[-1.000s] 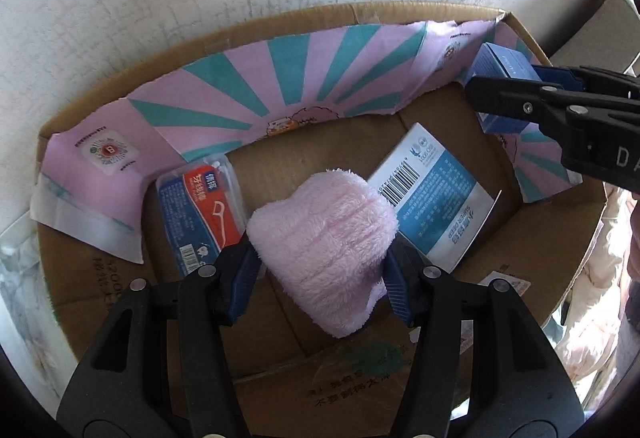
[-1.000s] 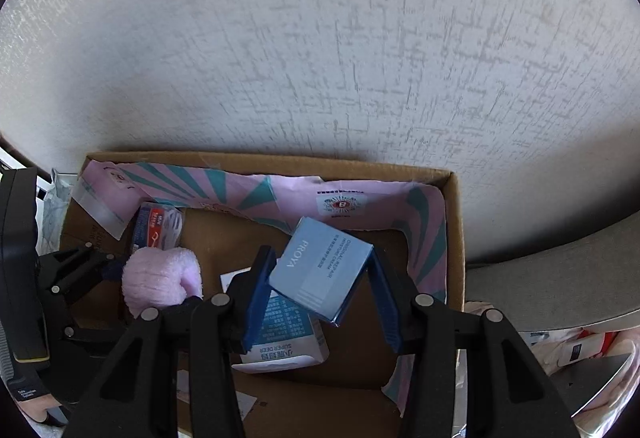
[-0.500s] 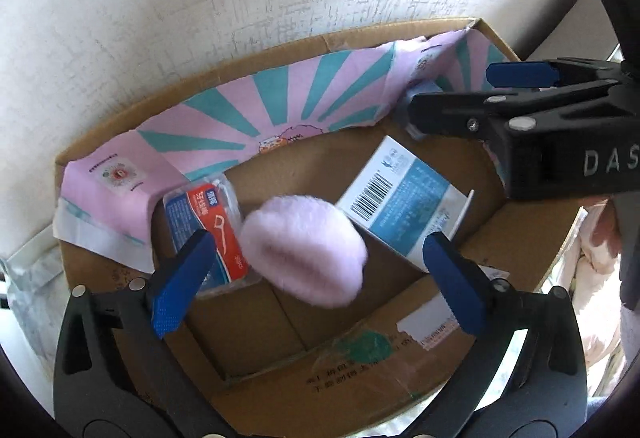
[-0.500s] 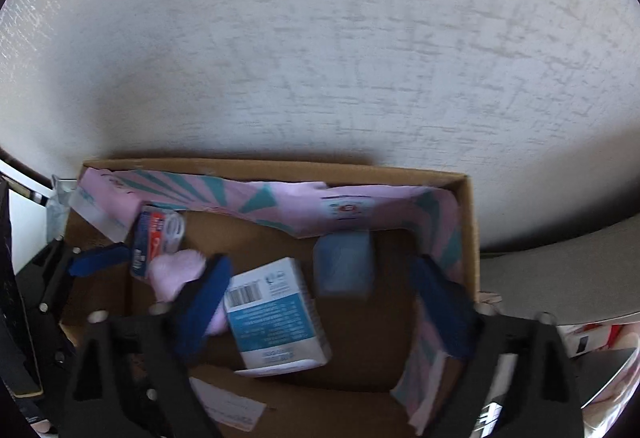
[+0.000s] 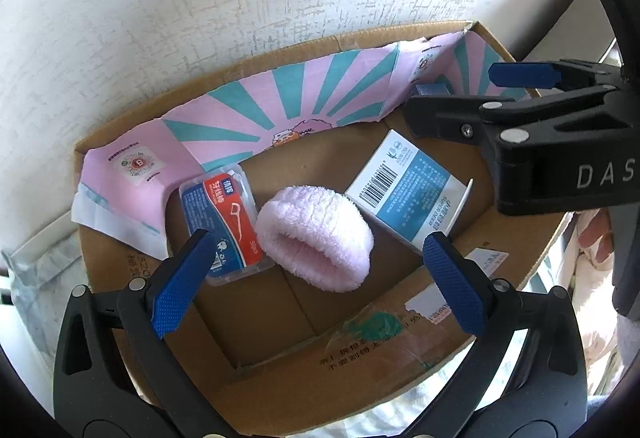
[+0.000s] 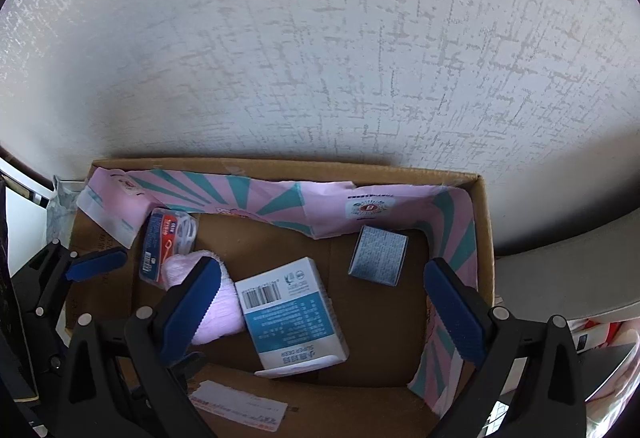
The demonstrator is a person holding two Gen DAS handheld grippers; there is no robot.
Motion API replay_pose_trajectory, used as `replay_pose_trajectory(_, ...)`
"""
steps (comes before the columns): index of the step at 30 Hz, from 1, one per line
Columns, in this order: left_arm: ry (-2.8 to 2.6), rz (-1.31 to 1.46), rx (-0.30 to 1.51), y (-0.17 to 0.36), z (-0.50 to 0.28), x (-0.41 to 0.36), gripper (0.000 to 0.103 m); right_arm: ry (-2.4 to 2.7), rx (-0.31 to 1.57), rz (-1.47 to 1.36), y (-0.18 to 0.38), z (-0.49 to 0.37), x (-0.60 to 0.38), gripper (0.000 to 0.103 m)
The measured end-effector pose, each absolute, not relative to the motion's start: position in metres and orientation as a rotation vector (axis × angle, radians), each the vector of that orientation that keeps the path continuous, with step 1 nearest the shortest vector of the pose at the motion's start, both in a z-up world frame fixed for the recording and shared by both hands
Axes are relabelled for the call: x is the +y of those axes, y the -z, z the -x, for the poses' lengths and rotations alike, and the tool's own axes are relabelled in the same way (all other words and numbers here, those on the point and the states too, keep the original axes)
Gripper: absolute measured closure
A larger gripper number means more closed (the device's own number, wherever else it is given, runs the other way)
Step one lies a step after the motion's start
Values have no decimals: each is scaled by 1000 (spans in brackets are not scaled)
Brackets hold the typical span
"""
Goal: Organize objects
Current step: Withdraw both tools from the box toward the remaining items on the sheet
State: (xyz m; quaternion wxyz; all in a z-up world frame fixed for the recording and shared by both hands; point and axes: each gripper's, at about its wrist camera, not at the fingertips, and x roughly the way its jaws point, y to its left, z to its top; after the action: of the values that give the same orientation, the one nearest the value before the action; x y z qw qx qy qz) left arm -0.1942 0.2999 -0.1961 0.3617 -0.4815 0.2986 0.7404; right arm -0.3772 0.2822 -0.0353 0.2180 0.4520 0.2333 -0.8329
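A cardboard box (image 5: 400,354) (image 6: 486,238) stands against the wall. A pink fluffy band (image 5: 316,232) (image 6: 218,302) lies on its floor beside a floss-pick case (image 5: 224,215) (image 6: 166,238) and a blue-and-white carton (image 5: 412,189) (image 6: 290,314). A small blue box (image 6: 378,256) lies near the back right corner, partly hidden in the left wrist view (image 5: 432,89). My left gripper (image 5: 316,282) is open and empty above the band. My right gripper (image 6: 324,310) is open and empty above the carton and small box; it also shows in the left wrist view (image 5: 464,89).
A pink-and-teal striped paper liner (image 5: 304,105) (image 6: 280,201) runs along the box's back and right walls. A textured white wall (image 6: 320,37) rises directly behind the box. A grey cushion edge (image 6: 568,270) lies right of the box.
My left gripper opened and let the pink band drop onto the box floor. My right gripper opened and released the small blue box, which now lies near the back right corner. Both grippers rose slightly.
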Motion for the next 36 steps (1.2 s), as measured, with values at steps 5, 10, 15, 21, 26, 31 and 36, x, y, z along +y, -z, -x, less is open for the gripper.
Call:
replay_pose_trajectory(5, -1934, 1201, 768, 195, 190, 301, 0, 2324, 620, -1216, 27, 371, 285, 1)
replay_pose_trajectory(10, -1956, 1163, 750, 187, 185, 301, 0, 2336, 603, -1159, 8, 359, 289, 1)
replay_pose_trajectory(15, -1975, 1124, 731, 161, 185, 278, 0, 2334, 554, -1097, -11, 341, 290, 1)
replay_pose_trajectory(21, -2013, 1079, 696, 126, 170, 256, 0, 2355, 524, -1010, -21, 311, 289, 1)
replay_pose_trajectory(26, -2051, 1039, 665, 80, 153, 226, 0, 2367, 488, -944, -37, 285, 297, 1)
replay_pose_trajectory(31, -2085, 998, 617, 57, 140, 204, 0, 2376, 506, -897, -47, 258, 302, 1)
replay_pose_trajectory(36, -2123, 939, 595, 34, 124, 183, 0, 2402, 558, -860, -56, 228, 307, 1)
